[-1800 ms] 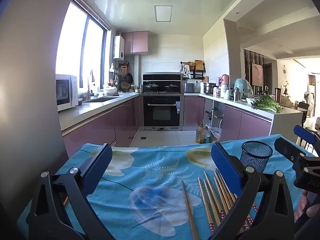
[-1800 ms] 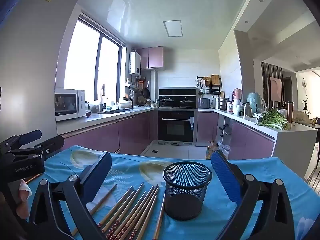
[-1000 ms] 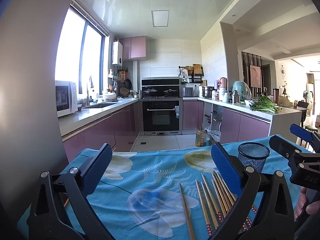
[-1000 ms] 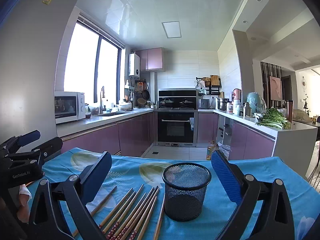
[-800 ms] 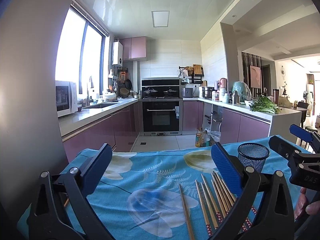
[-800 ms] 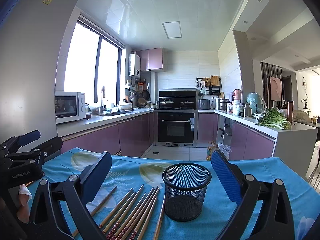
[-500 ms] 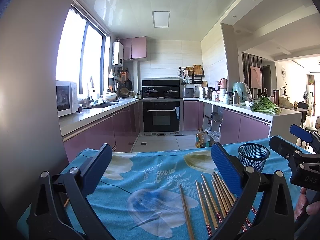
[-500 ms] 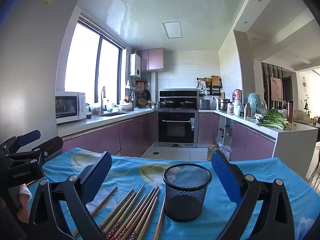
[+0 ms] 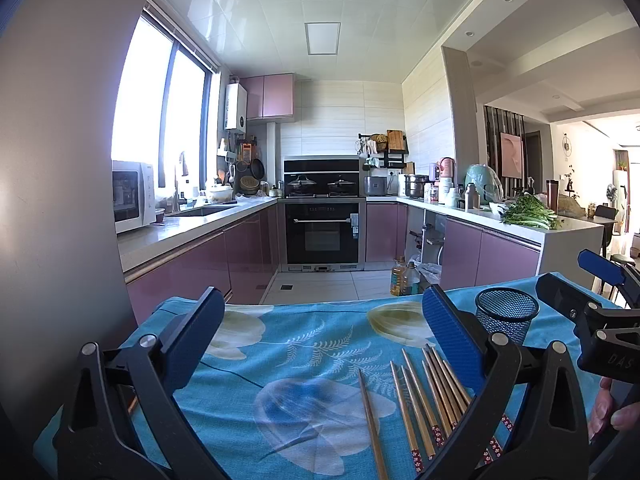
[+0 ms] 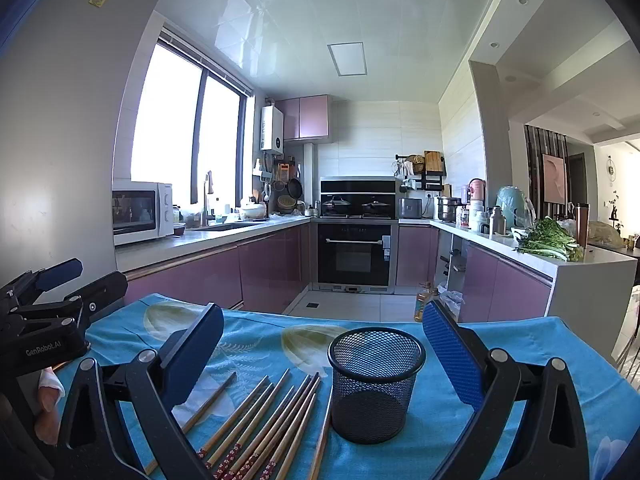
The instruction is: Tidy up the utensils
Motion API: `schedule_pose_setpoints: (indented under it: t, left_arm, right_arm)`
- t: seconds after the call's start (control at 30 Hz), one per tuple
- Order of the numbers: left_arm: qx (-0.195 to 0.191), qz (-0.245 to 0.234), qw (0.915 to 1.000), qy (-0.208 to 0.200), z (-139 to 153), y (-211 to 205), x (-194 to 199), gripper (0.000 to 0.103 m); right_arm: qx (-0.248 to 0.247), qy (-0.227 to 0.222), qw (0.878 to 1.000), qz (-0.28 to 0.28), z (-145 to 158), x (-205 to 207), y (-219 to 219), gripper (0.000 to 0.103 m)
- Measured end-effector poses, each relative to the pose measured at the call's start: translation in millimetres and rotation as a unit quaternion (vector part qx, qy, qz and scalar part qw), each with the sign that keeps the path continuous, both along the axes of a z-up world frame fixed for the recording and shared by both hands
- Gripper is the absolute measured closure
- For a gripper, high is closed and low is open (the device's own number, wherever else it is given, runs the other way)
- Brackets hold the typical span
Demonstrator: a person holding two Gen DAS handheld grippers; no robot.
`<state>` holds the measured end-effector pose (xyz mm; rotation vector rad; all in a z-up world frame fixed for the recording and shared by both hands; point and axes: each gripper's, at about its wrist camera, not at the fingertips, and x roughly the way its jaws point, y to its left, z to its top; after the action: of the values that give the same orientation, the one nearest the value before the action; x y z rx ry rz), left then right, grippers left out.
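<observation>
Several wooden chopsticks (image 9: 426,398) (image 10: 268,426) lie side by side on a blue floral tablecloth (image 9: 296,344) (image 10: 256,340). To their right stands an empty black mesh cup (image 10: 375,384) (image 9: 506,319), upright. My left gripper (image 9: 322,312) hovers open over the cloth, and the chopsticks sit below its right finger. My right gripper (image 10: 320,326) is open too, held above the table, with the mesh cup between its fingers in view and lower down. Each gripper shows at the other view's edge, held by a hand.
The table's far edge drops to the kitchen floor, where oil bottles (image 9: 404,278) stand. Purple cabinets, an oven (image 10: 354,254) and counters lie beyond. A grey fridge wall (image 9: 60,200) rises close on the left.
Both views have shifted slightly, the mesh cup and chopsticks sitting a little lower in the left wrist view than 1.8 s ago. Both grippers stay open and nothing on the table moved.
</observation>
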<state>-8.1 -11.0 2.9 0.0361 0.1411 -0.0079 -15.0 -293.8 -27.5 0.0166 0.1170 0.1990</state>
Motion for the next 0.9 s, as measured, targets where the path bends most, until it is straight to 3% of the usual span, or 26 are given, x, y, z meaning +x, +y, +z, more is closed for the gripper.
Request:
schedule_pose_setpoints:
  t: [0.9]
  left_arm:
    - [-0.002,-0.002,0.9999,0.010,-3.0,1.9,2.3,0.005]
  right_arm:
    - [-0.001,0.006,1.000,0.004,-0.8,3.5,-4.5,0.007]
